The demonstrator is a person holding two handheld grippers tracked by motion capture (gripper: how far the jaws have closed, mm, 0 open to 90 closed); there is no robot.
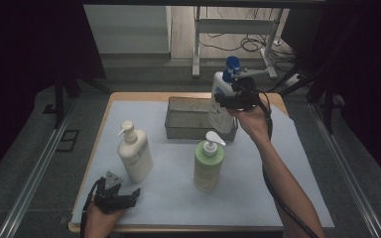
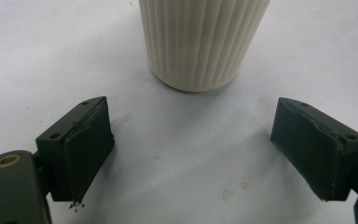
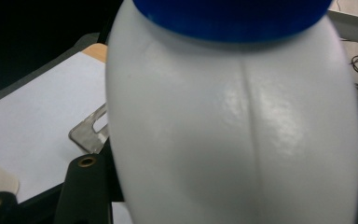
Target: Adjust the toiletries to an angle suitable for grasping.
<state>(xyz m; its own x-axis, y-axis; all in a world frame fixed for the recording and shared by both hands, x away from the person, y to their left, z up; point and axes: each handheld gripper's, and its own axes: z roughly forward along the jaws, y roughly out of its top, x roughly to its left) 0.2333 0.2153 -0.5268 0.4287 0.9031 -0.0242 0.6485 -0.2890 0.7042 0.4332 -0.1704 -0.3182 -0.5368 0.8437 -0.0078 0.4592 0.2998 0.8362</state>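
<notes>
A white bottle with a blue pump top (image 1: pixel 222 94) is held up over the right end of the grey metal tray (image 1: pixel 188 121), with my right gripper (image 1: pixel 232 99) shut on its body. In the right gripper view the white bottle (image 3: pixel 233 126) is pressed close against the camera, blue cap at the top. My left gripper (image 1: pixel 121 198) rests open near the table's front left edge. Its jaws stand wide apart in the left gripper view (image 2: pixel 205 154), facing the ribbed base of a cream pump bottle (image 2: pixel 200 42) a short way ahead. That cream bottle (image 1: pixel 135 153) stands upright.
A pale green pump bottle (image 1: pixel 208 163) stands upright in the middle of the white mat (image 1: pixel 168 198), in front of the tray. A table leg frame and cables lie on the floor beyond the far edge.
</notes>
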